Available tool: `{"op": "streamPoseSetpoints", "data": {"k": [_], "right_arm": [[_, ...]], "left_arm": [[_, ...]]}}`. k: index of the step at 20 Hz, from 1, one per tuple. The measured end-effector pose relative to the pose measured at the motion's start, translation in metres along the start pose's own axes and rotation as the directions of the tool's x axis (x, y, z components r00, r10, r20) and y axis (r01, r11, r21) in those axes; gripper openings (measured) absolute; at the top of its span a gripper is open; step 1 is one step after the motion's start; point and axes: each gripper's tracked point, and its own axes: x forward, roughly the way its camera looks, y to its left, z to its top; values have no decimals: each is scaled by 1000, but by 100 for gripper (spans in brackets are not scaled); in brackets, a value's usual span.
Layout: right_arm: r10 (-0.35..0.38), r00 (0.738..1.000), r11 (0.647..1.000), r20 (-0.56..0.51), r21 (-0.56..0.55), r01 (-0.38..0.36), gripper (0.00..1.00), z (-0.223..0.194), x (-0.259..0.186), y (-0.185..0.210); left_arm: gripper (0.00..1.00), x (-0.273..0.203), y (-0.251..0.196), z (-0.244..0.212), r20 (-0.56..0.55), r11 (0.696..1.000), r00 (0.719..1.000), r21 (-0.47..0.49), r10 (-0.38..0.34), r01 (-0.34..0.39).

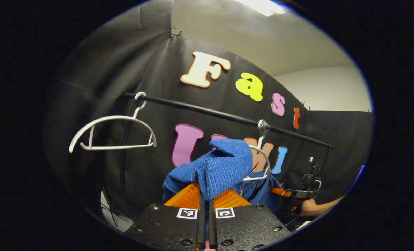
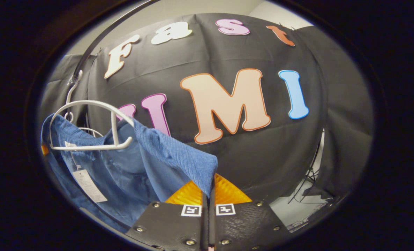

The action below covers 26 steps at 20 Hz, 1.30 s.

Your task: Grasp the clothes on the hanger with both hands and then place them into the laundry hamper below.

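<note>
Black cloth booth wall behind, dark rail (image 1: 227, 116) across it. Blue ribbed garment (image 1: 220, 167) partly on white hanger (image 2: 91, 125) hooked to rail. Left claw (image 1: 205, 204) pinching one bunched shoulder of fabric; right claw (image 2: 208, 195) pinching opposite edge, cloth pulled taut toward it. Two-point hold probably meant to slip both shoulders off together. Hanger arm inside neckline, paper tag (image 2: 88, 184) dangling: snag risk. Second hanger (image 1: 112, 134), bare, farther along rail, well apart. Hamper presumably below.

Blue garment (image 2: 165, 157) of ribbed, matt cloth; white hanger (image 2: 91, 125) inside its collar, smooth glossy plastic; paper tag (image 2: 88, 186) below the hanger.
</note>
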Motion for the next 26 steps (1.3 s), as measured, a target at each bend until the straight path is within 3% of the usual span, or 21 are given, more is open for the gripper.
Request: {"op": "streamPoseSetpoints", "data": {"k": [2,5,9,13,15,17,19,23,26], "right_arm": [[-1,1000,1000,-2,7,1,1,0,1,2],[10,1000,1000,-7,-13,-10,4,-1,3,14],[15,1000,1000,-20,-15,-15,1,-3,5,21],[1,999,1000,-35,-12,-1,1,-9,6,17],[-1,1000,999,-22,-54,0,1,-9,4,19],[-2,1000,996,-21,-88,0,0,-12,2,23],[-3,1000,997,-11,-81,2,1,-10,-3,27],[-28,999,999,42,-29,29,1,14,-19,17],[-31,998,998,53,-52,34,1,16,-22,14]], "left_arm": [[3,1,16,11,66,977,998,-213,2,12],[3,9,54,-1,106,895,991,-446,84,-28],[4,18,70,-20,82,894,988,-440,133,-84],[4,39,90,-57,-31,901,960,-337,280,-274],[4,44,101,-63,-24,919,932,-157,362,-361],[3,56,110,-63,-12,903,904,-41,427,-427],[4,53,115,-67,-64,872,870,5,489,-490],[4,26,101,11,127,834,849,161,513,-527],[3,32,92,36,138,845,864,184,484,-503]]}}
